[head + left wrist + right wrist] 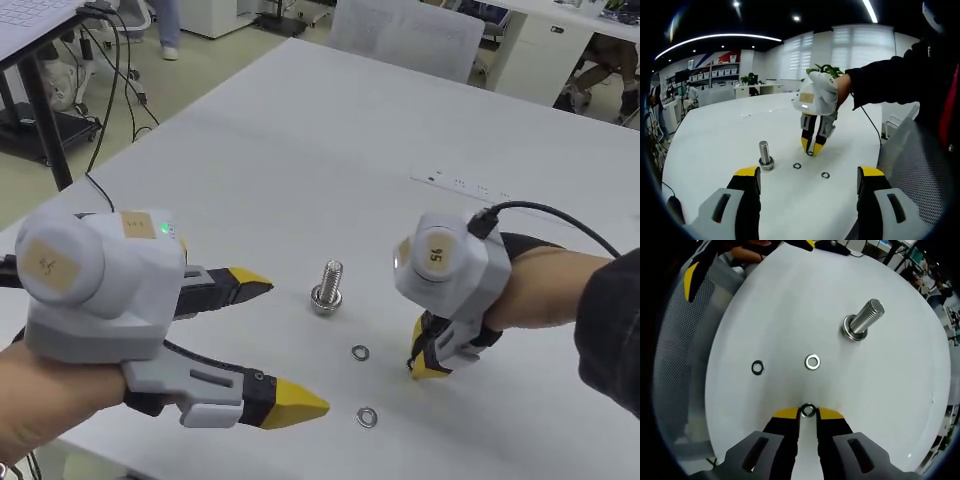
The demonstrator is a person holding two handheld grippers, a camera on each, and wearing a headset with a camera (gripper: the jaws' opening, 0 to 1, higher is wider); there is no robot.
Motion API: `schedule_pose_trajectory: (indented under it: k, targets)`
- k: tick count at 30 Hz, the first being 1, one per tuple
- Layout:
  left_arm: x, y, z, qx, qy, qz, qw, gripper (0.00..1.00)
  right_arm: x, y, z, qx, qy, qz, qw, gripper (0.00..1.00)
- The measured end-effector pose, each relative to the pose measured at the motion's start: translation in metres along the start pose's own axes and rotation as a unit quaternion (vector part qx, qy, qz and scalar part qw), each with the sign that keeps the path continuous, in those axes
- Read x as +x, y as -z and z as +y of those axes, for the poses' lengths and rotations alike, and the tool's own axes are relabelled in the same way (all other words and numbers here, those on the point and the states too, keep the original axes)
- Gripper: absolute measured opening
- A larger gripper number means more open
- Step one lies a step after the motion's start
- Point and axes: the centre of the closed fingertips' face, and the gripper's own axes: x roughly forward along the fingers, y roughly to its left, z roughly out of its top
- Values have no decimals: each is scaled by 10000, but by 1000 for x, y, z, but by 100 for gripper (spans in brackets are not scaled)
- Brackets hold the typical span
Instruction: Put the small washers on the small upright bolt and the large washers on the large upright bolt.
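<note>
A threaded steel bolt (328,283) (764,154) (865,317) stands upright on the white table (300,150), with a washer around its base. Two small washers lie loose in front of it, one nearer the bolt (360,352) (812,361) and one nearer the table's front (367,417) (757,367). My right gripper (428,368) (808,412) (812,149) points down at the table to the right of them, its yellow tips shut on a third small washer (808,406). To the left of the bolt my left gripper (288,345) (808,172) hovers open, holding nothing.
A black cable (545,212) runs from the right gripper across the table's right side. A grey chair (405,35) stands at the far edge, a mesh chair (920,165) close by me. A black desk frame (40,110) and hanging cords stand off the table's left edge.
</note>
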Motion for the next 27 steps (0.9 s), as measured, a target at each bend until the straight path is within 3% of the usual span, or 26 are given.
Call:
schedule_pose_trajectory:
  k: [13,27]
  targets:
    - [0,1,1,8,-11,13,10000,79,-3,-4,-1,20,24,-53,10000,14]
    - [3,-1,-1,38,49,10,10000,79,-39,-15,2,120,126,-309,9994,14]
